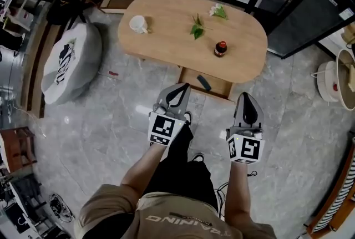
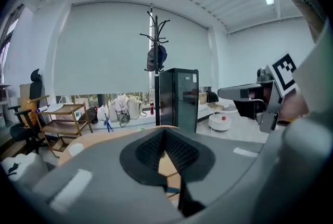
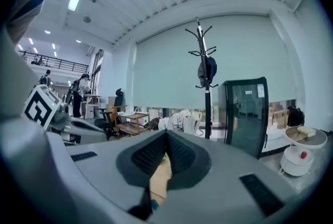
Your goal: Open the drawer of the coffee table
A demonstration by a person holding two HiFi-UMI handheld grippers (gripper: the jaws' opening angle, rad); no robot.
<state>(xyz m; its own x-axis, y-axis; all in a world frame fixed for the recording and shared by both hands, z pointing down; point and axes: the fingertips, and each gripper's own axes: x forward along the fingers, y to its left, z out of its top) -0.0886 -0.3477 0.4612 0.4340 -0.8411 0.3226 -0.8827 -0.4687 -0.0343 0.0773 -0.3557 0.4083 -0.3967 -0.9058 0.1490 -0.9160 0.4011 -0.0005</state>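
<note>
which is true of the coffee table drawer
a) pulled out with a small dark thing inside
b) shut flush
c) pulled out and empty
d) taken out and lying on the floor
a: in the head view the drawer sticks out from under the table toward the person, with a dark thing lying in it.

Drawer (image 1: 219,87) rear hidden under coffee table (image 1: 166,38) top; dark item (image 1: 203,83) inside unidentifiable.
</note>
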